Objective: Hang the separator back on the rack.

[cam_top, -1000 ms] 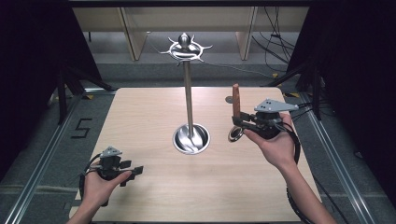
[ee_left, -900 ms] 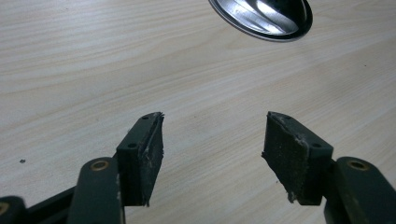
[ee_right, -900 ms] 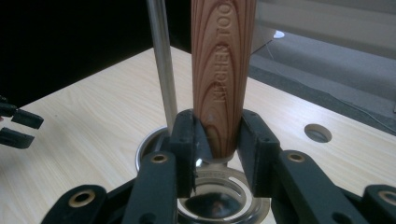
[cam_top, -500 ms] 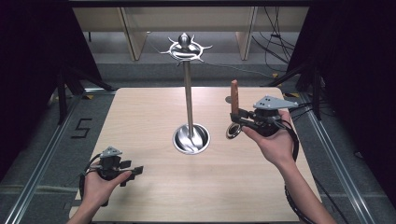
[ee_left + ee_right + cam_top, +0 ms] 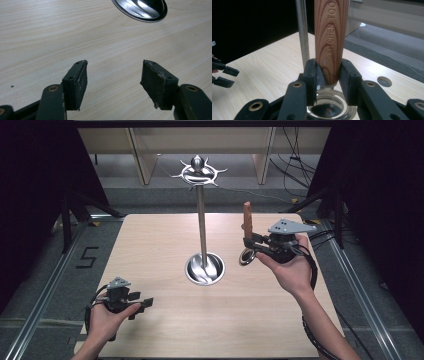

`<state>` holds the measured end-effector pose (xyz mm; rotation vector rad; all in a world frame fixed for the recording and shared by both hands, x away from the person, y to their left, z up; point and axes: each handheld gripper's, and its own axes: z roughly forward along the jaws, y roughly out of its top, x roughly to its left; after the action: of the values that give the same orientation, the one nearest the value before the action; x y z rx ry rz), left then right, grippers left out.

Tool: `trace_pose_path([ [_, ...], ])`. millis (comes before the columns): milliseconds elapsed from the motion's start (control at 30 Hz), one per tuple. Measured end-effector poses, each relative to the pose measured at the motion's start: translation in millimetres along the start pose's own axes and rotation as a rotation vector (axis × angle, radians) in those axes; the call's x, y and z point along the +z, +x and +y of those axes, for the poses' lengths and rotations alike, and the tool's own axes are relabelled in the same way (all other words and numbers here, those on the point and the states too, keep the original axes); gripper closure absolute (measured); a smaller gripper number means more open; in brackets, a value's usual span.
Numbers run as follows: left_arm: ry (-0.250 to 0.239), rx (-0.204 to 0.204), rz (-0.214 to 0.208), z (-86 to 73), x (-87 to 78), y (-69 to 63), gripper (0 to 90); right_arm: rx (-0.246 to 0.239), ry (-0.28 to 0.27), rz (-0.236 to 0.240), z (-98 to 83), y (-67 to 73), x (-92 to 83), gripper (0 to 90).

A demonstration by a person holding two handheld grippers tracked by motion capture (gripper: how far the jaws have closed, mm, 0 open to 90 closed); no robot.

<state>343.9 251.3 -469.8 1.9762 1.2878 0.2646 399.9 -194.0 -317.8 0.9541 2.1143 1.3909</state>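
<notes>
wooden table, right gripper clamped on upright wooden-handled utensil

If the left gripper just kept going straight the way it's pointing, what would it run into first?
Probably the round shiny steel base of the tall metal rack, slightly right of its line. The left gripper stands open above bare light wooden tabletop, with nothing nearer ahead, though depth is hard to judge.

Grained wooden handle, polished metal stand, matt pale-wood table
</notes>
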Motion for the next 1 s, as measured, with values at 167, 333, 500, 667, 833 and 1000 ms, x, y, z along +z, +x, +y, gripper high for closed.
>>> trace_pose_path([
  [167, -0.001, 0.0, -0.001, 0.0, 0.2, 0.0, 36.8, -0.009, -0.023, -0.009, 2.7, 1.5, 1.1, 69.7],
  [333, 0.001, 0.001, -0.001, 0.0, 0.0, 0.1, 36.8, -0.028, -0.017, -0.004, 6.8, 1.1, 0.5, 69.7],
  [500, 0.001, -0.002, 0.0, 0.1, -0.2, 0.1, 36.8, -0.026, -0.044, -0.014, 9.6, 2.1, 1.5, 69.7],
  [667, 0.0, -0.001, -0.004, -0.1, 0.2, 0.3, 36.8, -0.021, -0.038, -0.004, 12.1, 3.1, 3.1, 69.7],
  [833, 0.001, -0.002, -0.003, -0.1, 0.3, 0.3, 36.8, -0.017, -0.037, -0.002, 14.2, 3.1, 3.6, 69.7],
  [1000, -0.016, -0.021, 0.003, -0.3, 2.1, -0.9, 36.8, -0.036, -0.043, -0.004, 16.5, 1.7, 3.4, 69.7],
])
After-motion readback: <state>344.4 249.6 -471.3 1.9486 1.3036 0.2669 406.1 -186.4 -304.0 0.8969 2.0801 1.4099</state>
